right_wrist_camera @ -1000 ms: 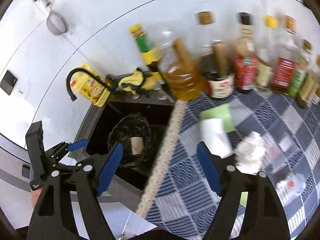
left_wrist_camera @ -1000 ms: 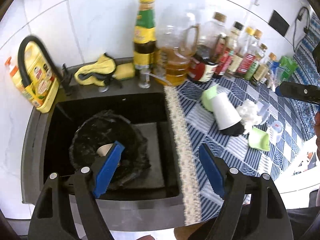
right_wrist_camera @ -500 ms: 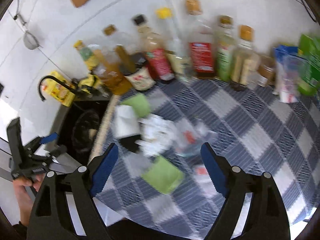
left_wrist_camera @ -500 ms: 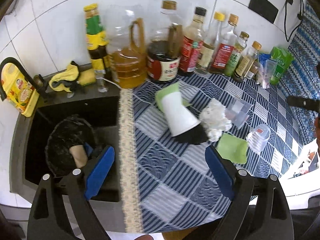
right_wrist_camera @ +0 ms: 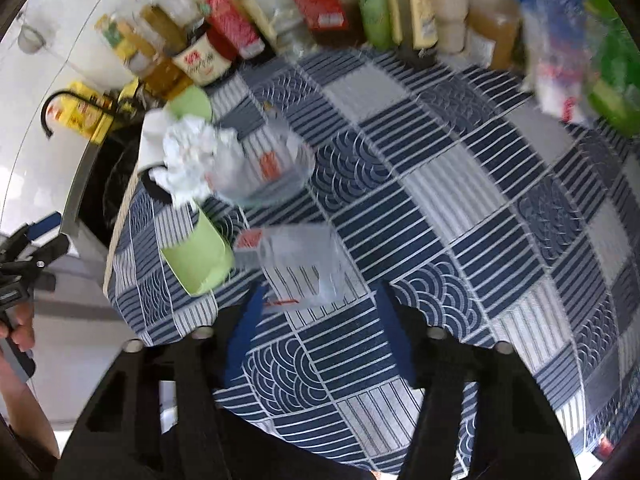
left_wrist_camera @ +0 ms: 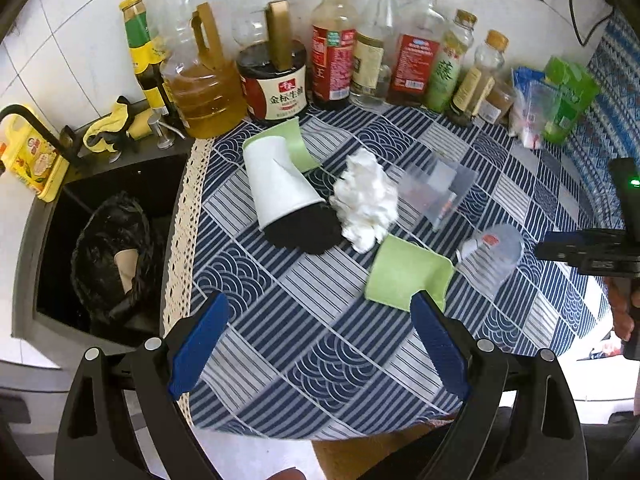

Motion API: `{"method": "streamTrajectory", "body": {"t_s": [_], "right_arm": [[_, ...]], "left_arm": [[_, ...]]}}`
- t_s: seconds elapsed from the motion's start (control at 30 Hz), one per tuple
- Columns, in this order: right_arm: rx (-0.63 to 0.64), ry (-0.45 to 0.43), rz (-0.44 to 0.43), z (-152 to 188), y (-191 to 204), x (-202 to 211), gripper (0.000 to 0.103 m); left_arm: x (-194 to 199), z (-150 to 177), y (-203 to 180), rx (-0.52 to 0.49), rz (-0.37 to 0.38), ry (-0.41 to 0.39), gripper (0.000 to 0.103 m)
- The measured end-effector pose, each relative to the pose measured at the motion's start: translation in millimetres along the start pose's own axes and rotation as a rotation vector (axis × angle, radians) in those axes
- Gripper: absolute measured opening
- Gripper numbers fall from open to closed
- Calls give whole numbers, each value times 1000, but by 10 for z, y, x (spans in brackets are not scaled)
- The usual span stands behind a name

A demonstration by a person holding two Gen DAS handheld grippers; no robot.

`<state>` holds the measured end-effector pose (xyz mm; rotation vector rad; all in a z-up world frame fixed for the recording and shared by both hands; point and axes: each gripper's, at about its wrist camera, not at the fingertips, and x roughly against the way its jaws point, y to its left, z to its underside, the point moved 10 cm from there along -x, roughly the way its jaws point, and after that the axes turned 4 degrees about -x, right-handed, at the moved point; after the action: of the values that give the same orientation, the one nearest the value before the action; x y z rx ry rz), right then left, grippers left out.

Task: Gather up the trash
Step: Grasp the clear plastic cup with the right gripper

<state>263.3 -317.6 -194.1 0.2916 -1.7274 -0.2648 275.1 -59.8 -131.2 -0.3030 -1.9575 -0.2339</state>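
Note:
Trash lies on the blue patterned tablecloth (left_wrist_camera: pixel 304 364): a tipped white paper cup (left_wrist_camera: pixel 280 184), a crumpled white tissue (left_wrist_camera: pixel 366 200), two green paper pieces (left_wrist_camera: pixel 404 274) and two clear plastic cups (left_wrist_camera: pixel 438 188). My left gripper (left_wrist_camera: pixel 316 344) hangs open and empty above the cloth's front edge. My right gripper (right_wrist_camera: pixel 320 328) points down at the nearer clear cup (right_wrist_camera: pixel 304 264). Its jaws are closing, with the cup's near end just between the tips and no pad touching it. A black trash bag (left_wrist_camera: pixel 112 248) sits in the sink.
Several sauce and oil bottles (left_wrist_camera: pixel 332 40) line the tiled wall behind the trash. Green and blue packets (left_wrist_camera: pixel 560 96) stand at the back right. A black sink (left_wrist_camera: pixel 52 216) with a faucet lies to the left. A hand holding the left gripper (right_wrist_camera: pixel 24 256) shows at the left edge.
Both views have swung right from the sink to the tablecloth. The right gripper has dropped toward the near clear cup and its jaws have narrowed. The left jaws stay wide.

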Motion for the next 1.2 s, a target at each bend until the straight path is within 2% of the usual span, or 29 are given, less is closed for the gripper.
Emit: {"method": "streamTrajectory", "body": {"t_s": [0.23, 0.3, 0.47, 0.67, 0.87, 1.07, 1.2], "right_arm": [[0, 31, -50, -45, -81, -280, 43], [-5, 41, -64, -43, -85, -338, 37], [-3, 53, -91, -29, -61, -411, 13], [6, 30, -111, -37, -54, -302, 12], [-8, 0, -158, -35, -94, -88, 12], [-34, -33, -199, -12, -160, 178, 12], [-32, -58, -196, 7, -203, 318, 12]], "left_arm": [[116, 155, -146, 14, -62, 35, 90], [122, 203, -160, 19, -75, 47, 90], [102, 325, -176, 47, -90, 66, 90], [50, 370, -214, 59, -95, 76, 90], [-41, 266, -256, 55, -106, 84, 90], [-180, -13, -179, 72, -111, 74, 90], [-311, -292, -31, 124, -105, 58, 90]]}}
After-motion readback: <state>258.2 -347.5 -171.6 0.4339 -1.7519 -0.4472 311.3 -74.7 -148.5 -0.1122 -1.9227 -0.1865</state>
